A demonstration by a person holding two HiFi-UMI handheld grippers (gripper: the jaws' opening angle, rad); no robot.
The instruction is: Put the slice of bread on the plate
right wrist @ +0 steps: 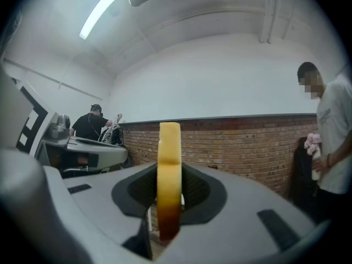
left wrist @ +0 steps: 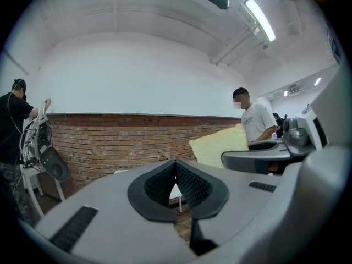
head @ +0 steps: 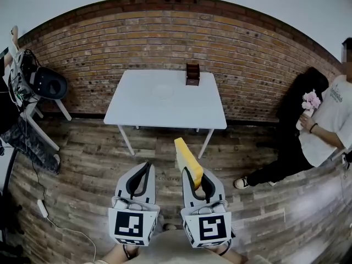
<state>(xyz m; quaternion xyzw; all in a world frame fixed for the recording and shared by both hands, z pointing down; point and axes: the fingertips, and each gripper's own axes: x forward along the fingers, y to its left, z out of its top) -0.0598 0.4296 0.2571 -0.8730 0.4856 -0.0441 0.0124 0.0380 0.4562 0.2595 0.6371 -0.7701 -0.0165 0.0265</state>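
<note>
A yellow slice of bread (head: pixel 186 157) stands on edge between the jaws of my right gripper (head: pixel 191 172), which is shut on it low over the wooden floor. In the right gripper view the bread (right wrist: pixel 169 158) shows edge-on, pressed between the black pads of the right gripper (right wrist: pixel 169 194). My left gripper (head: pixel 147 165) hovers beside it, shut and holding nothing; in the left gripper view the left gripper (left wrist: pixel 176 172) has its tips touching. The white plate (head: pixel 163 92) lies on the white table (head: pixel 143 111) ahead, well apart from both grippers. The bread (left wrist: pixel 219 145) also shows in the left gripper view.
A brown slotted holder (head: pixel 192 75) stands at the table's far edge, in front of a brick wall (head: pixel 247 54). A person (head: pixel 327 125) holding pink flowers sits at the right. At the left are a chair with gear (head: pixel 47 84) and a floor cable (head: pixel 49 216).
</note>
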